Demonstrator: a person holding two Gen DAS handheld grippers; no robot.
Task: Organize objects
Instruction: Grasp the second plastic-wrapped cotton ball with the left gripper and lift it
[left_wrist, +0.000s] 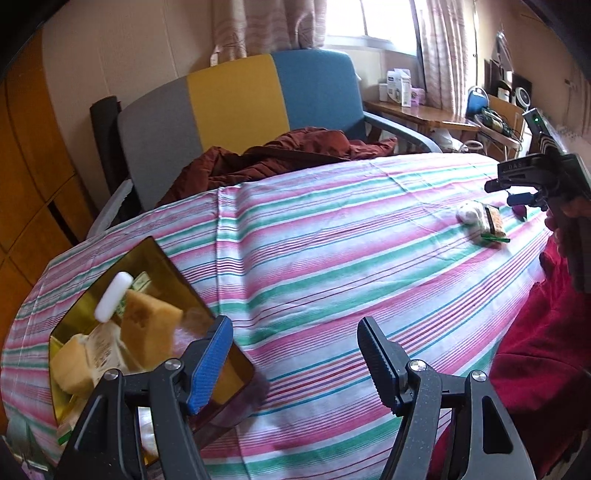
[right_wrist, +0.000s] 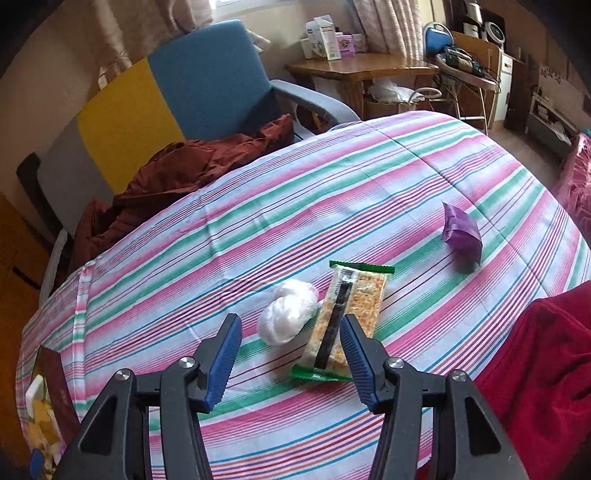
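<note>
My left gripper (left_wrist: 295, 332) is open over the striped cloth with nothing between its fingers, just right of a gold box (left_wrist: 162, 258). The box holds a yellow spongy block (left_wrist: 147, 328), a white tube (left_wrist: 112, 295) and wrapped yellow pieces. My right gripper (right_wrist: 290, 325) is also open and points down at a white plastic ball (right_wrist: 288, 314) and a green-ended snack bar (right_wrist: 347, 317) lying side by side. Its pads touch neither. A purple packet (right_wrist: 461, 232) lies further right. The left wrist view shows the right gripper (left_wrist: 506, 192) near the bar (left_wrist: 493, 225).
A pink, green and white striped cloth (left_wrist: 332, 258) covers the table. Behind it stands a grey, yellow and blue chair (left_wrist: 236, 103) with a rust-brown garment (left_wrist: 280, 155). A person's red sleeve (right_wrist: 546, 362) is at the right. A wooden side table (right_wrist: 354, 70) with boxes stands farther back.
</note>
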